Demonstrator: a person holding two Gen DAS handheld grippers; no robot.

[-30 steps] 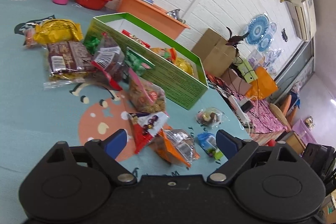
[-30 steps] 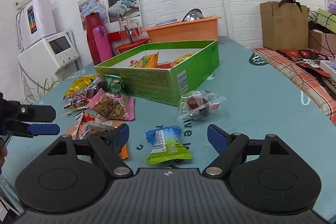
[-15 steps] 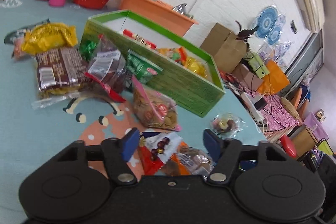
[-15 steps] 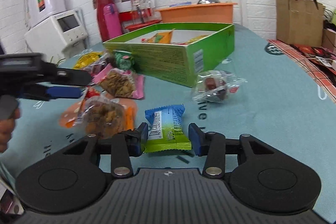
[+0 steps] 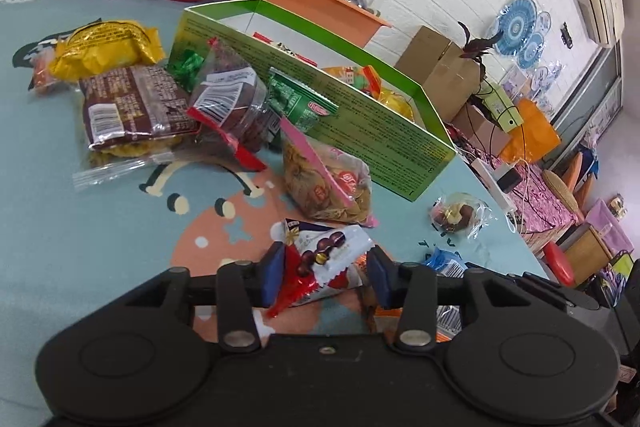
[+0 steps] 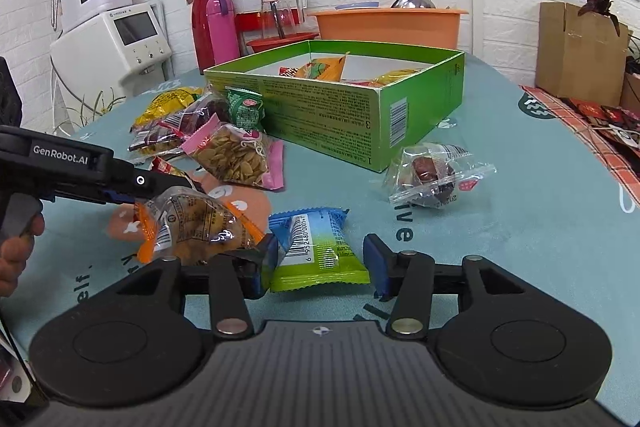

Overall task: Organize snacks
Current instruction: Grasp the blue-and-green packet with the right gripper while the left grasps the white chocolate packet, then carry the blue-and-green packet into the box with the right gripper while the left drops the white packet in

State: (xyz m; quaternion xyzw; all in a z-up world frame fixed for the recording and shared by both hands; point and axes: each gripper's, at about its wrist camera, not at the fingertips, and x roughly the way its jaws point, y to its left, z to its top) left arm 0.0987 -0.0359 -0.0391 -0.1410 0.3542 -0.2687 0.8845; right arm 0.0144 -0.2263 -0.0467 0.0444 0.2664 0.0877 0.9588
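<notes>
My left gripper has its jaws closed in on a white and red chocolate packet, touching both sides of it on the table. My right gripper has its jaws either side of a blue and green snack packet, the left pad touching and the right a little off. The green cardboard box holds several snacks and stands beyond; in the left wrist view it is centre. The left gripper's body shows in the right wrist view.
Loose snacks lie left of the box: a pink-edged seed bag, a yellow bag, a brown packet. A clear date packet lies right of the box front. An orange-trimmed clear bag sits beside my right gripper. Flasks stand behind.
Both grippers have moved forward and down onto their packets. The left jaws have narrowed around the chocolate packet, and the right jaws have narrowed around the blue and green packet.
</notes>
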